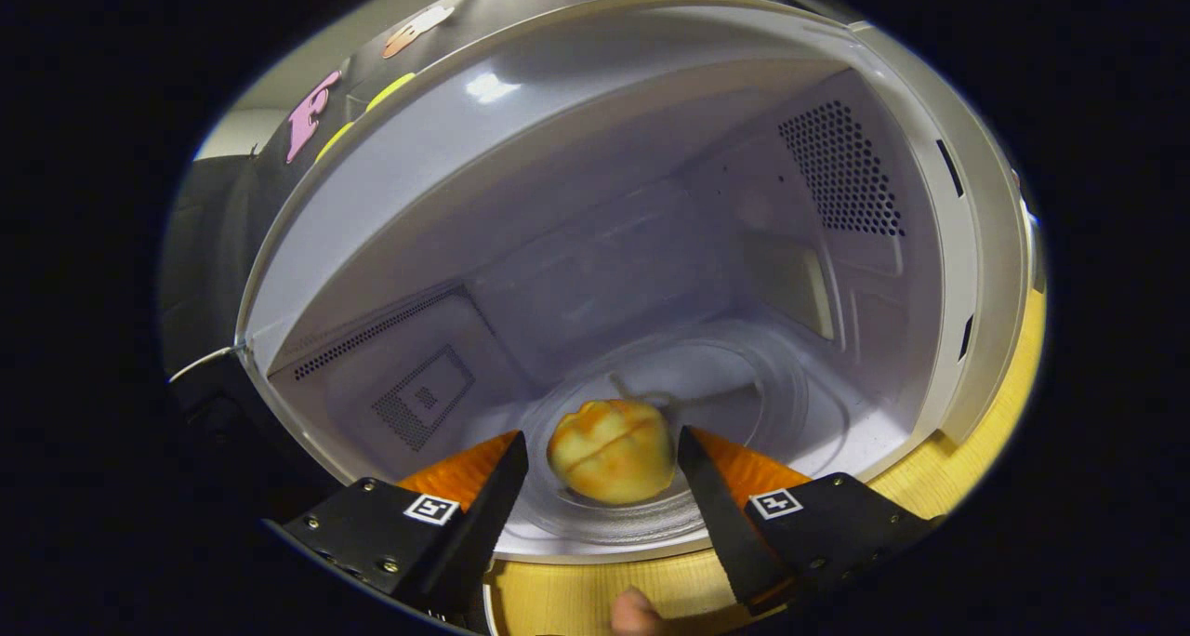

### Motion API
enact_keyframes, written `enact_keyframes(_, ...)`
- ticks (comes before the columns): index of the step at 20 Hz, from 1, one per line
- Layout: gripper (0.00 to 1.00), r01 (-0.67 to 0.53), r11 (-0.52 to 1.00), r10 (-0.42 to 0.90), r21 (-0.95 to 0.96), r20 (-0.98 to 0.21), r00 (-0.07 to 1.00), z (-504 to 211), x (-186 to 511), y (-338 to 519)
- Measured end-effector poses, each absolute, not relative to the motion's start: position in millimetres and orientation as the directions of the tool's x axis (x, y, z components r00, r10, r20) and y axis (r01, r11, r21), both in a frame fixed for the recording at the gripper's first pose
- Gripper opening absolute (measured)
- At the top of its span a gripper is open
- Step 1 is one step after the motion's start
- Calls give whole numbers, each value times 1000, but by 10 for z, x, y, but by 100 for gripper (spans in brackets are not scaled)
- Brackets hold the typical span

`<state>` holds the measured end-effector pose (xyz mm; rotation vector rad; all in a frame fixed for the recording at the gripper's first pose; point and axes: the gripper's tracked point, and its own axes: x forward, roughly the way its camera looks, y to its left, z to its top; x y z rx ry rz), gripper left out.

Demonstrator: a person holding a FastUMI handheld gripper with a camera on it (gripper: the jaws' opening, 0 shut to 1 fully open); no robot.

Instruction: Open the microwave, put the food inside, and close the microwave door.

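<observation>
The microwave (595, 106) stands open, its white cavity straight ahead of me. A yellow-orange bun-like piece of food (612, 450) rests on the glass turntable (790, 404) near the cavity's front. My gripper (602, 455) is open, with its black and orange fingers (483, 487) on either side of the food. A small gap shows on each side, so neither finger presses on it.
The microwave sits on a light wooden tabletop (985, 431). Perforated vents show on the cavity's left wall (409, 399) and right wall (841, 166). A person's fingertip (637, 613) shows between the finger bases.
</observation>
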<state>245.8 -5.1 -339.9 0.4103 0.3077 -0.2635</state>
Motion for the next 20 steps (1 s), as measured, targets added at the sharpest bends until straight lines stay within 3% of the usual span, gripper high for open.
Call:
enact_keyframes(3, 97, 322, 897, -204, 303, -363, 909, -3345, 2339, -89)
enact_keyframes(7, 98, 243, 931, -128, 273, -378, 917, -3085, 2053, 110)
enact_keyframes(14, 98, -147, 977, 175, 153, -190, 966, -1785, 976, 1082)
enact_keyframes(20, 97, -374, 923, 376, 87, -3, 927, -946, 5, 1728)
